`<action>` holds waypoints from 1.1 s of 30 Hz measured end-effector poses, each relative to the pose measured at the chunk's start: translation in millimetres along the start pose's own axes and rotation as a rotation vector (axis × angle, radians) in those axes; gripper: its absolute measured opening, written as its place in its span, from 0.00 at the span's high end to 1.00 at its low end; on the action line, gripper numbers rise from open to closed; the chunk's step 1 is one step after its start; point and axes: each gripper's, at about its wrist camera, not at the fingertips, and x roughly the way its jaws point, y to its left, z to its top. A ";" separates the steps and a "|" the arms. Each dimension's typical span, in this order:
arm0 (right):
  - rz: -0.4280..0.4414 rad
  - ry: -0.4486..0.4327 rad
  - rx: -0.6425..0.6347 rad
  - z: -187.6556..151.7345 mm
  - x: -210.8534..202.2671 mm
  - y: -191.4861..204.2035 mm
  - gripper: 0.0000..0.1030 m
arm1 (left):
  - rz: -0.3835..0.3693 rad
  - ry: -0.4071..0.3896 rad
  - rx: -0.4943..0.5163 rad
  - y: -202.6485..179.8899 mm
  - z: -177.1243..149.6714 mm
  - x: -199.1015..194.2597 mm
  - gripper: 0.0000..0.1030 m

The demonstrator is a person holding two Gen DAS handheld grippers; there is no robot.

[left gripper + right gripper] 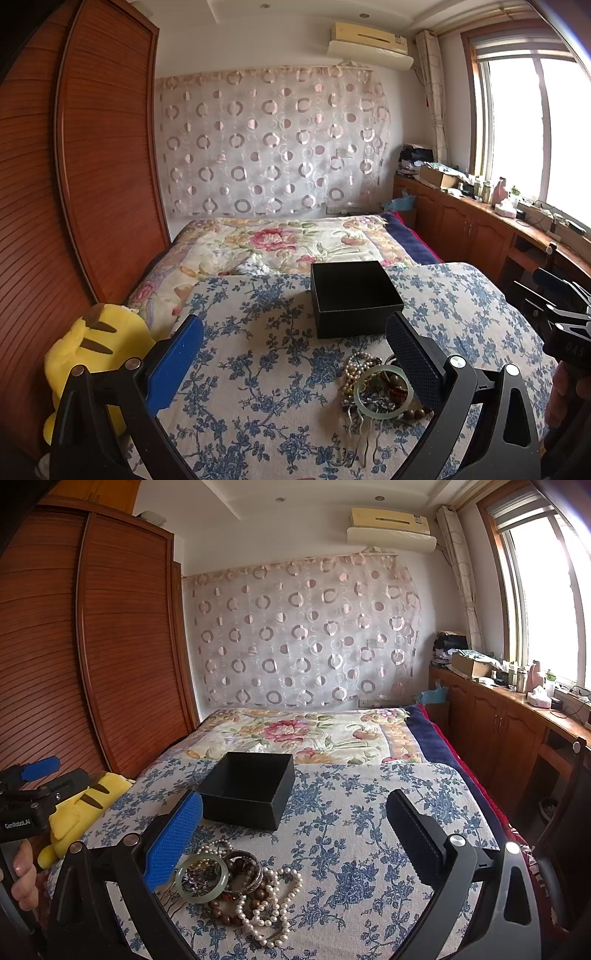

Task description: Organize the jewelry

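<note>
An open black box [352,297] [249,788] stands empty on the blue-flowered cloth. In front of it lies a jewelry pile [380,389] [236,882]: a pale green bangle [201,877], a pearl necklace [273,912], brown wooden beads [221,914], a dark bracelet [245,871] and a hair comb [364,439]. My left gripper [295,350] is open and empty, left of the pile. My right gripper [295,834] is open and empty, right of the pile. Each gripper shows at the edge of the other's view: the right one [561,310], the left one [33,779].
The cloth [369,849] covers the foot of a bed with a floral quilt [280,240]. A yellow plush toy [92,354] lies at the bed's left edge by a wooden wardrobe [92,166]. A cluttered wooden counter [517,716] runs under the window on the right.
</note>
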 end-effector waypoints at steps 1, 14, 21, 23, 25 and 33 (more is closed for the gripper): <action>0.000 0.000 -0.001 0.1 -0.3 0.0 0.03 | 0.001 -0.001 0.000 1.3 -4.7 -0.7 0.07; 0.000 -0.002 0.001 0.2 -0.4 -0.2 0.02 | -0.002 -0.002 -0.001 -2.2 -3.1 -3.0 0.07; 0.002 -0.005 0.000 2.4 -2.4 0.7 0.03 | -0.005 -0.004 -0.001 -12.2 2.3 -5.2 0.07; 0.003 -0.005 -0.001 2.1 -2.1 1.6 0.03 | -0.006 -0.003 -0.001 -1.3 -3.6 -4.3 0.07; 0.002 -0.005 0.000 1.9 -2.2 1.5 0.03 | -0.006 -0.003 -0.001 -1.1 -3.7 -4.3 0.07; 0.002 -0.005 0.001 3.3 -3.4 0.7 0.03 | -0.006 0.000 -0.003 -3.5 -3.9 -4.8 0.07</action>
